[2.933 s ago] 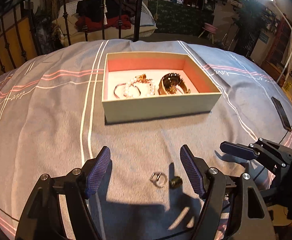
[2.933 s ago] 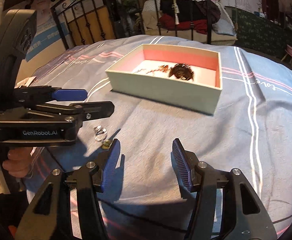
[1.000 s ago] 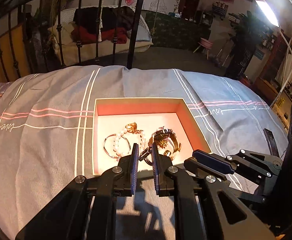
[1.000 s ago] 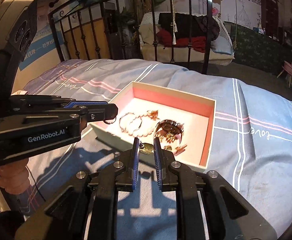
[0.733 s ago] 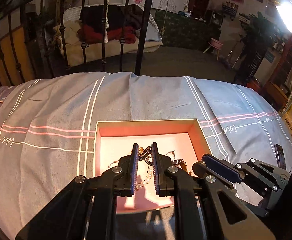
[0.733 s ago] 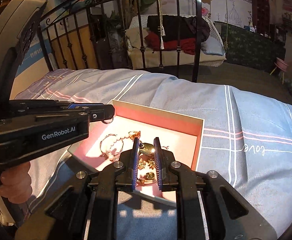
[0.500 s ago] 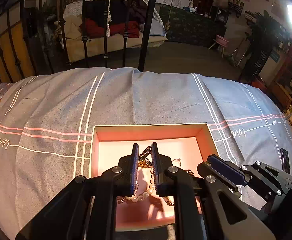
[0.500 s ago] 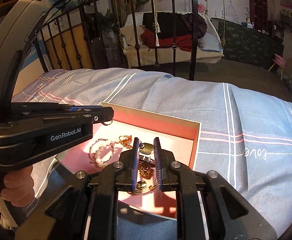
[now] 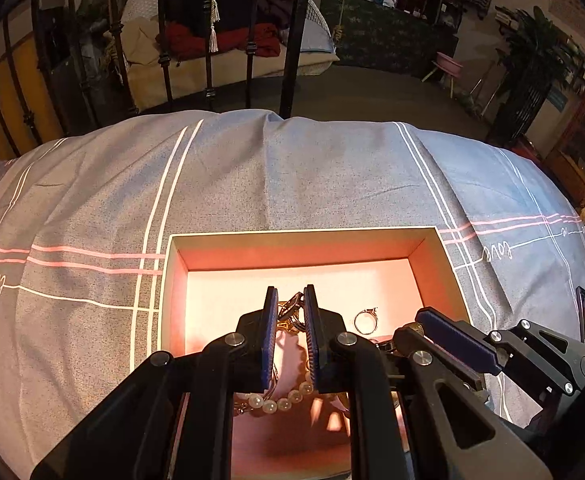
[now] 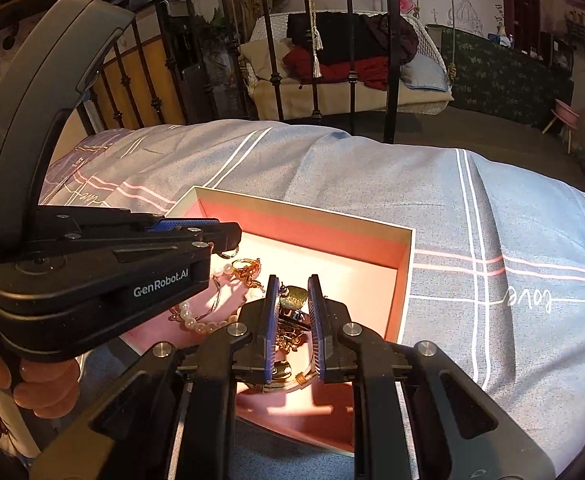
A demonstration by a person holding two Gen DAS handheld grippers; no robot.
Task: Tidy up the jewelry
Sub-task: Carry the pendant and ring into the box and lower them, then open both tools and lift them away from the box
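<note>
An open jewelry box (image 9: 432, 240) with a pink lining lies on the bed; it also shows in the right wrist view (image 10: 406, 280). My left gripper (image 9: 288, 304) hovers over its middle, shut on a small silver ring (image 9: 292, 305). My right gripper (image 10: 293, 292) hovers over the box too, shut on a small gold earring (image 10: 294, 296). In the box lie a pearl bracelet (image 9: 276, 402), gold pieces (image 10: 248, 268) and another silver ring (image 9: 366, 320). The left gripper shows at the left of the right wrist view (image 10: 220, 240).
The grey striped bedspread (image 9: 252, 184) surrounds the box. A black iron bed frame (image 9: 292, 40) stands at the far edge, with a daybed of clothes (image 9: 228, 40) behind it. A dark phone (image 9: 584, 316) lies on the bed at the right.
Both grippers closed on the ring and the earring on the bedspread, lifted them and carried them forward over the box. In the last half second they moved slightly further over it.
</note>
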